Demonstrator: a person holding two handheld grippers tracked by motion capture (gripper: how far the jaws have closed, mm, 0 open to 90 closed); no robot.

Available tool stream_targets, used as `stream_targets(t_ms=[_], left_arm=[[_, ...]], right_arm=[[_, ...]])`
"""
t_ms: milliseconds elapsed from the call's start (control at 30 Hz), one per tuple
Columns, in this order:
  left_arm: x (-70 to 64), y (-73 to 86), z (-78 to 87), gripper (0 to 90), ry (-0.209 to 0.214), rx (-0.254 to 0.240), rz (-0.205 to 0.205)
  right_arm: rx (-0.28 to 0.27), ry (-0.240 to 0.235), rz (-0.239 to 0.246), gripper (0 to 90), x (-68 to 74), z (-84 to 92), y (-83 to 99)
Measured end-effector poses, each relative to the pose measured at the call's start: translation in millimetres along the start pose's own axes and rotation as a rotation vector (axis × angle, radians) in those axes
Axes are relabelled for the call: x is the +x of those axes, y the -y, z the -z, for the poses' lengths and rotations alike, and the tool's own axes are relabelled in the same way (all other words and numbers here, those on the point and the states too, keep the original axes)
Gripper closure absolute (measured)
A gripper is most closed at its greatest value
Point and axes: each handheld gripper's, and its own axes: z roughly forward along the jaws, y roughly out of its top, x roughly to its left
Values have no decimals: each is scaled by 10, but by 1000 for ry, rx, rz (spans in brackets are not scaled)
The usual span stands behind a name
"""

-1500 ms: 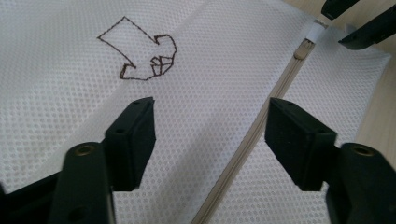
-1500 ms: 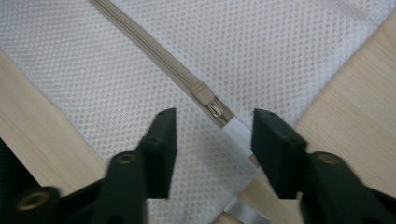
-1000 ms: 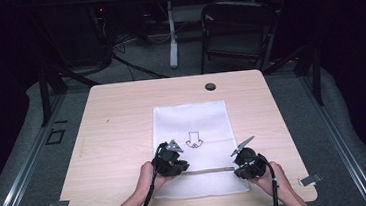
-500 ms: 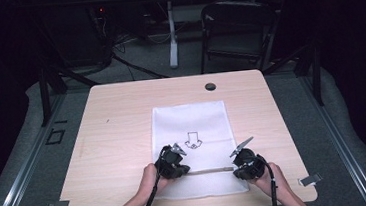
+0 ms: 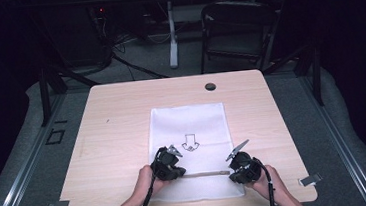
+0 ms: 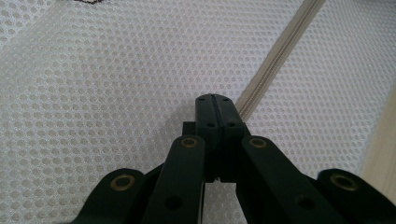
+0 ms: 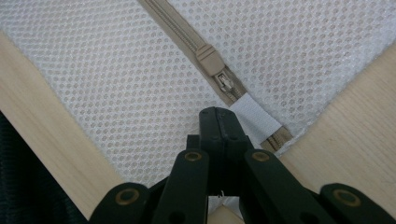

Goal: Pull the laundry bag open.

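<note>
White mesh, thin and limp: the laundry bag lies flat on the tabletop, its near end under both sets of jaws. I judge it very light and floppy, likely to bunch and slide on the smooth wood unless one end is pinned while the other is worked.

Left gripper: jaws pressed together, tips down on the mesh with the beige zipper running away just right of them. Whether any mesh is nipped between them I cannot tell.

Right gripper: jaws also pressed together, tips at the bag's corner just below the white fabric tab across the zipper's end. The slider sits a little beyond the jaws, its small pull lying flat toward them.

That pull looks like the sensible hold, small, stiff and probably slippery; the mesh gives poor purchase.
</note>
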Motion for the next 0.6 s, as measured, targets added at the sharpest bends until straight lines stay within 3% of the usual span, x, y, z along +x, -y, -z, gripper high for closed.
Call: stream_targets(t_ms=[100, 167, 267, 367, 433, 600], left_arm=[[0, 6, 22, 863, 12, 1, -3], [-10, -19, 52, 734, 23, -5, -9], [-61, -75, 75, 595, 45, -48, -12], [-135, -154, 73, 488, 50, -73, -43], [-188, -210, 57, 445, 68, -97, -65], [-326, -357, -36, 304, 69, -105, -124]], right_arm=[[-4, -12, 3, 900, 16, -10, -14], [-6, -23, 6, 900, -2, -2, -14], [-57, -21, -14, 900, -45, 74, -9], [-103, 9, -28, 900, -84, 158, -19], [-98, 28, -26, 900, -97, 157, -19], [-82, 46, -14, 900, -124, 111, -27]])
